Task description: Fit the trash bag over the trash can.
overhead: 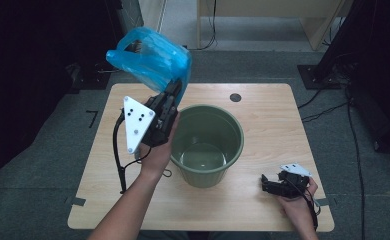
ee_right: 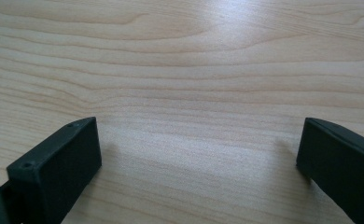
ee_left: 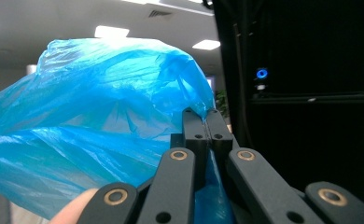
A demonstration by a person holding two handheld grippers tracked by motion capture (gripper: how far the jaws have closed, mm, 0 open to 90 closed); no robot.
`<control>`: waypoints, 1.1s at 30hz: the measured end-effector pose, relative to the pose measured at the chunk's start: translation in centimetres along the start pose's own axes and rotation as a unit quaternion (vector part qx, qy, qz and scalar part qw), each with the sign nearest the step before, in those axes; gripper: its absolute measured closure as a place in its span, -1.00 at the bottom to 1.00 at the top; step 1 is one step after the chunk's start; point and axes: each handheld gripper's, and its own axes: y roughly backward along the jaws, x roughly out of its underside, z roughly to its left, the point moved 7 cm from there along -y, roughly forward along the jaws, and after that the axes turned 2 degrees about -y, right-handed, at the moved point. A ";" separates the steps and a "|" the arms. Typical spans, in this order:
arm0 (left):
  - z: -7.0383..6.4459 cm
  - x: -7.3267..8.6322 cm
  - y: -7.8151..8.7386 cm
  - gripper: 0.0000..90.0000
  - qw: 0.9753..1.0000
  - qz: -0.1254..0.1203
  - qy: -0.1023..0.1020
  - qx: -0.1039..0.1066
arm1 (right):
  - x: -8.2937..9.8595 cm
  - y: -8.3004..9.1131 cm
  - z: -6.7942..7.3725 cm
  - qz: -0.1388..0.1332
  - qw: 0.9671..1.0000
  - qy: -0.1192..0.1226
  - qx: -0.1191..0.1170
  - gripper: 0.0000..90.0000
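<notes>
The green bin point(overhead: 207, 145), round and ribbed with its rim open upward, stands mid-table point(overhead: 273, 125), with bare wood on every side. The left hand-held gripper point(overhead: 173, 92), raised and tilted up beside the bin's left rim, pinches thin, crinkled blue plastic bag point(overhead: 150, 57) above the table's far edge. The right hand-held gripper point(overhead: 265, 184) rests low near the front right corner, jaws spread.
</notes>
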 end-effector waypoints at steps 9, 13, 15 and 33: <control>-3.7 -2.0 -1.1 1.00 0.998 -0.018 0.020 0.049 | 0.0 0.0 0.0 -0.001 1.000 0.000 0.000 -1.00; -4.2 -3.3 -0.9 1.00 0.997 -0.027 0.032 0.064 | 0.0 0.0 0.0 0.000 1.000 0.002 -0.001 -1.00; -4.2 -4.2 -0.6 1.00 0.996 -0.035 0.042 0.073 | 0.0 0.0 0.0 0.000 1.000 0.002 -0.001 -1.00; -1.8 -3.3 -0.5 1.00 0.998 -0.017 0.030 0.048 | 0.0 0.0 0.0 0.000 1.000 0.003 -0.002 -1.00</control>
